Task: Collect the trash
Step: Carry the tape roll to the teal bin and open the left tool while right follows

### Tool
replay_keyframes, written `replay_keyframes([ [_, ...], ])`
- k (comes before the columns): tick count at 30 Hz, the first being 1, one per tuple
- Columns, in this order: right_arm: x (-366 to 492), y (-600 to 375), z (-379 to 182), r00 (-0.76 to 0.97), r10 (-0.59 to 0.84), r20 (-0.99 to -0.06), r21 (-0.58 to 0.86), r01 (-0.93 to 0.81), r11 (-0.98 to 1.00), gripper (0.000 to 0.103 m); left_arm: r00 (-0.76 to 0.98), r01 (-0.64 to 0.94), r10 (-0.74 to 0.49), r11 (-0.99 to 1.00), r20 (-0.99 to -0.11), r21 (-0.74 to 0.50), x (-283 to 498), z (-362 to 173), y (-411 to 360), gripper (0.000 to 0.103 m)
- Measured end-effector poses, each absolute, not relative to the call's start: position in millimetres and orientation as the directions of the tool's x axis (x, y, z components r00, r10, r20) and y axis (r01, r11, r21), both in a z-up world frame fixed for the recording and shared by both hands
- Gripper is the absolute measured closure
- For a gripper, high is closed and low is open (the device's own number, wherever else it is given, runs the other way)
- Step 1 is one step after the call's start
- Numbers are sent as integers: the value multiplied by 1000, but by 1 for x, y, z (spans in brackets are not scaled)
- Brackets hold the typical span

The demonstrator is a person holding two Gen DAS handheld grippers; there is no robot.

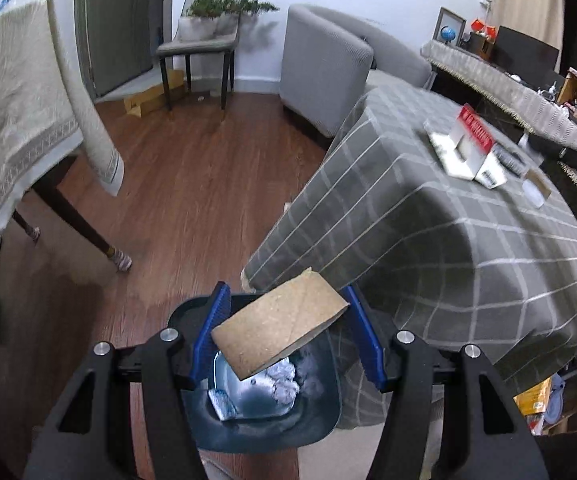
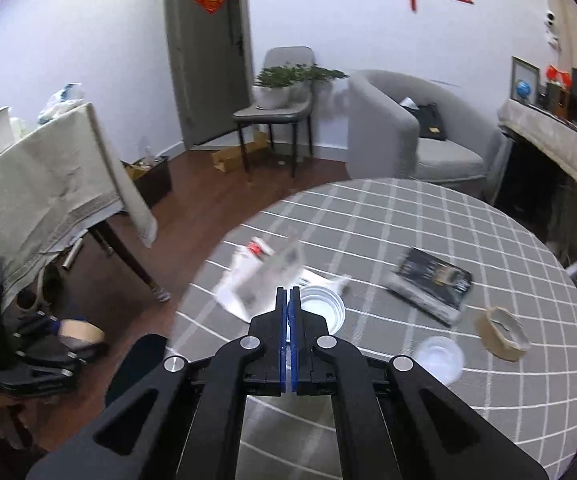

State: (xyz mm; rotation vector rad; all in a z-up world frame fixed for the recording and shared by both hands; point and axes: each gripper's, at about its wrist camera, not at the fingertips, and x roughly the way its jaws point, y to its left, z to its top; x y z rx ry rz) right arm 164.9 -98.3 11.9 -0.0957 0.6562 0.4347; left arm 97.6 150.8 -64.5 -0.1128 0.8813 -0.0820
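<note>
- the left tool (image 1: 288,328) is clamped on a brown cardboard tape core (image 1: 278,322), blue pads pressing its two sides, hanging right above the open dark blue trash bin (image 1: 320,432).
- the bin stands on the wood floor at 6 o'clock in the left wrist view, tucked against the overhang of the grey checked cloth on the bench (image 1: 468,240); crumpled paper (image 1: 284,384) and a foil scrap (image 1: 222,402) lie inside.
- the core looks light, stiff and hollow; a squeeze across its wall holds it well, and it should drop cleanly once let go.
- the right tool (image 2: 288,300) is closed together on nothing, poised over the bench.
- trash left on the bench: blurred white paper packaging (image 2: 248,276) at 11 o'clock of that tool, a clear plastic cup (image 2: 322,308) just to its right, another clear cup (image 2: 440,356) at 3 o'clock, a tape roll (image 2: 502,334) beyond, a dark booklet (image 2: 432,280) at 2 o'clock.
- the cups are thin and crushable: pinch the rim gently. paper is soft: grab a raised fold.
</note>
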Motion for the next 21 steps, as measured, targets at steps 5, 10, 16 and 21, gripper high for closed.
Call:
replay_keyframes([
  [5,155,-69,20,689,425,-587,62,-486,872,102,548,-8,-121,989,-828,-149,101,-97,169,42],
  [10,148,-43,23,662,476,-579,70,-541,838,102,461,-27,-110,990,-880,-138,102,-128,175,42],
  [16,144,-14,18,608,533,-588,111,-593,798,102,324,-49,-91,992,-942,-112,99,-168,185,39],
  [21,143,12,7,559,558,-613,126,-628,768,102,300,-39,-106,992,-948,-124,94,-173,191,29],
])
